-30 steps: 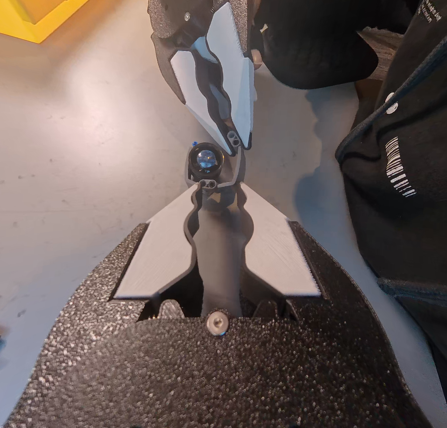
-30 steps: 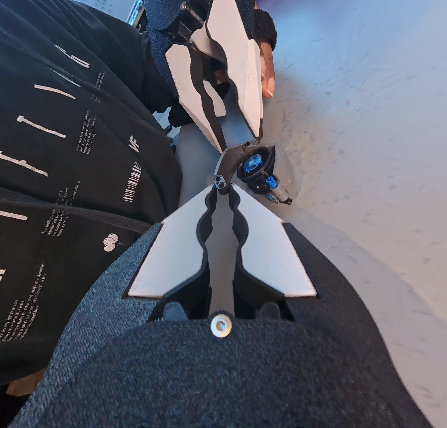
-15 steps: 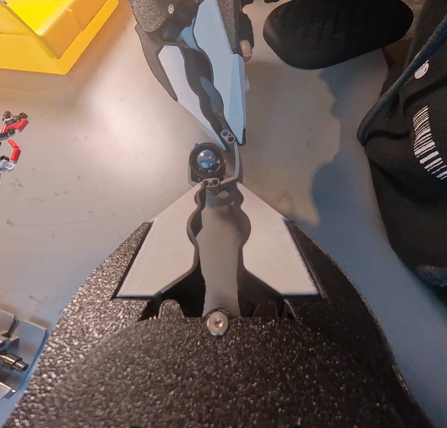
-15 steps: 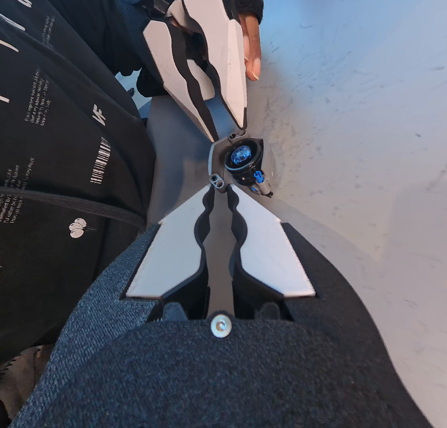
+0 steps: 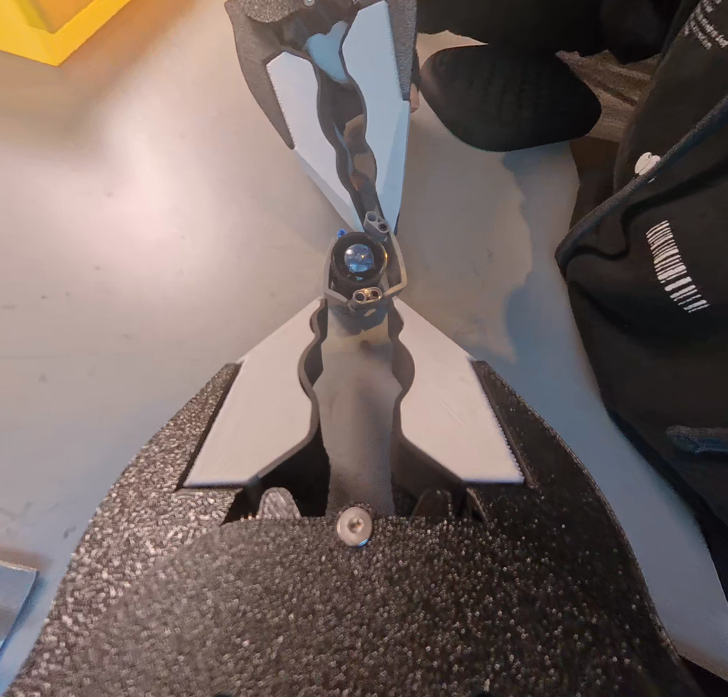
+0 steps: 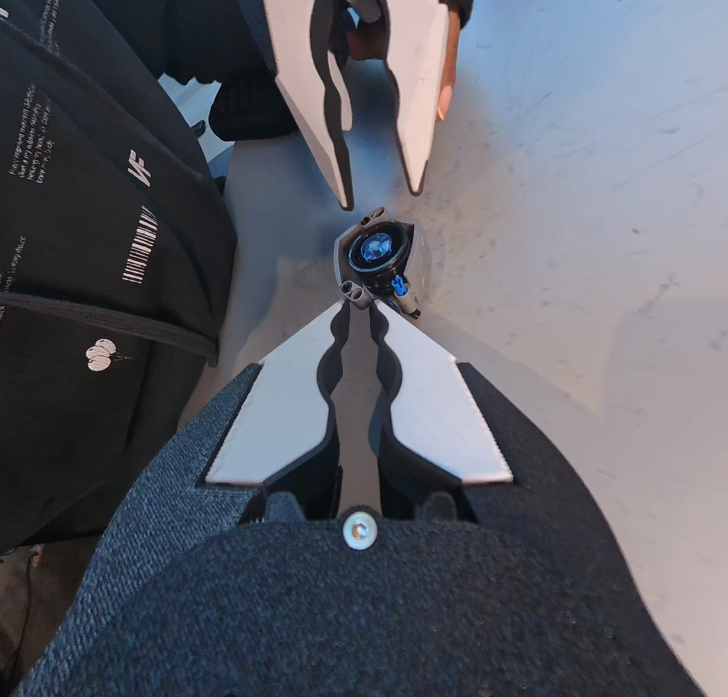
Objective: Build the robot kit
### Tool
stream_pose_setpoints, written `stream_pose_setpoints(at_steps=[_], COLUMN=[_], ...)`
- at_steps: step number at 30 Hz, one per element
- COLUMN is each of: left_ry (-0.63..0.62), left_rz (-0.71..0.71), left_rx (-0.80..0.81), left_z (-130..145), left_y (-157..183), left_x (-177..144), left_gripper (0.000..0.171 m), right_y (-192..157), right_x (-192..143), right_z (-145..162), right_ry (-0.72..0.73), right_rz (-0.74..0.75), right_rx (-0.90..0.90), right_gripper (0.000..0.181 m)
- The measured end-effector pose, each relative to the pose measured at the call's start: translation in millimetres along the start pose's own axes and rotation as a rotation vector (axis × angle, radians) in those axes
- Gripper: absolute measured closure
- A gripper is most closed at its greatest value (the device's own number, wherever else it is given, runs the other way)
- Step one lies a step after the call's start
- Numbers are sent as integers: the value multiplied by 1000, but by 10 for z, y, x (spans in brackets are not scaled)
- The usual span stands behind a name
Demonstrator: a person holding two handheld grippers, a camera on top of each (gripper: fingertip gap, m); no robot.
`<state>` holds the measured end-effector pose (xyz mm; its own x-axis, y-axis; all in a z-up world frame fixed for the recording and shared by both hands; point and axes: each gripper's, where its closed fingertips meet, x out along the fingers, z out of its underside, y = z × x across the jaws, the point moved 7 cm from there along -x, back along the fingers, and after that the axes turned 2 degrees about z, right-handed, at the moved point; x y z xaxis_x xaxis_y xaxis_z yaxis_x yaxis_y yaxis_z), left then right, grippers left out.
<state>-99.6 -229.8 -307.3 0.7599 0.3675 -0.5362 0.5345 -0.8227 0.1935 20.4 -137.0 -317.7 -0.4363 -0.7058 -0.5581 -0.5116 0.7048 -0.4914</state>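
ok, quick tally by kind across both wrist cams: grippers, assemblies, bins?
Grippers: 2 (left gripper open, right gripper shut on the assembly)
Small brick assembly, grey frame with a black ring and blue lens: 1
Yellow bin: 1
Total: 4

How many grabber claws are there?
2. The right gripper pinches one end of the small grey and black part. The left gripper is open at the part's other end, not gripping it.
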Motion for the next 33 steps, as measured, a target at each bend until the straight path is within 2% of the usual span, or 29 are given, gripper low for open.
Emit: stream_pose_setpoints(at_steps=[10, 20, 26, 33], left_ry=[14, -17, -34, -16], left_rz=[121, 194, 192, 135], left_rx=[-127, -224, -146, 23], left_z=[-18, -34, -48, -32], left_y=[-98, -165, -159, -95], left_x=[72, 97, 114, 111], left_gripper=[165, 171, 171, 171], right_y=[5, 26, 29, 21], right_x=[-7, -8, -11, -11], right_z=[-1, 32, 45, 52], right_ry=[-3, -10, -20, -27], right_rz=[-2, -4, -4, 7], right_rx=[9, 39, 49, 51], right_gripper=[172, 173, 173, 173])
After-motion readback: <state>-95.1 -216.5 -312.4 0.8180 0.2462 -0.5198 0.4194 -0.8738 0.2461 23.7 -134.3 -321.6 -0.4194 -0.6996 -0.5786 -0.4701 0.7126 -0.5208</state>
